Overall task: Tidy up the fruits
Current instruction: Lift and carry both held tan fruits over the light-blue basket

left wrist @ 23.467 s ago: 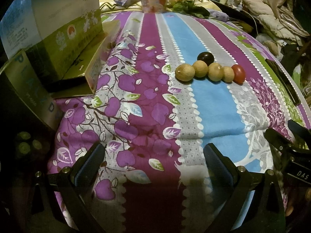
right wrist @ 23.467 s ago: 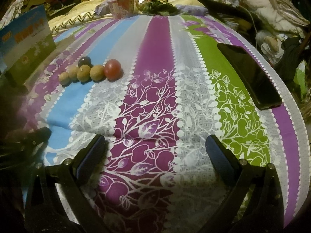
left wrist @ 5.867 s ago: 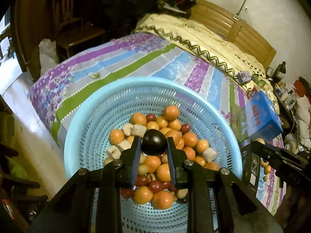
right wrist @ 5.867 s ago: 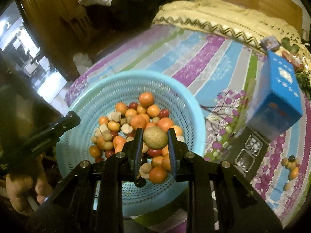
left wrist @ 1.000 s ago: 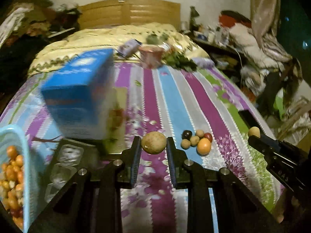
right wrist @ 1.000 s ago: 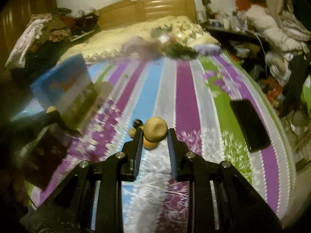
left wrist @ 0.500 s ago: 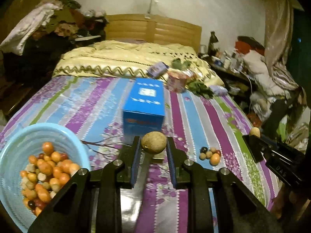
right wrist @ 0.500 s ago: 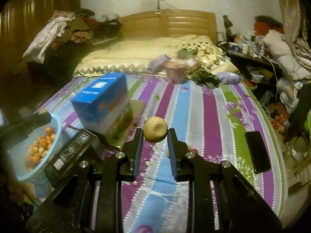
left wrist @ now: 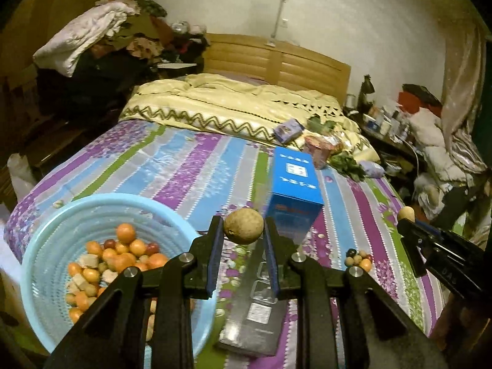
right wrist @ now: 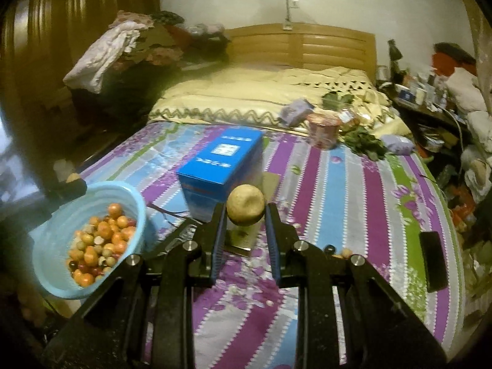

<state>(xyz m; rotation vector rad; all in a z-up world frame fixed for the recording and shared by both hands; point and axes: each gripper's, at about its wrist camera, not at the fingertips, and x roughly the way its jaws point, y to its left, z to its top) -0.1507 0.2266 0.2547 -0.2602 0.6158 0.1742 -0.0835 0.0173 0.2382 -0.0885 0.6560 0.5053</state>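
Observation:
My left gripper [left wrist: 243,230] is shut on a round tan fruit [left wrist: 243,226], held high above the bed. My right gripper [right wrist: 245,212] is shut on a similar tan fruit [right wrist: 245,204], also held high. The right gripper also shows at the right edge of the left wrist view [left wrist: 407,220]. A light blue basket [left wrist: 40,301] with several orange, red and tan fruits sits at the bed's near left; it also shows in the right wrist view [right wrist: 140,215]. A small row of fruits [left wrist: 358,256] lies on the striped bedsheet [left wrist: 196,169].
A blue box [left wrist: 295,193] stands mid-bed, a dark flat package [left wrist: 255,323] lies before it. A black phone [right wrist: 433,264] lies near the right bed edge. A pink cup [right wrist: 323,130], greens and a yellow quilt [left wrist: 240,104] lie farther back. Clutter lines both sides.
Both grippers have risen and pulled back with their fruits, so the basket, box and whole bed now lie farther below. Both grips are unchanged.

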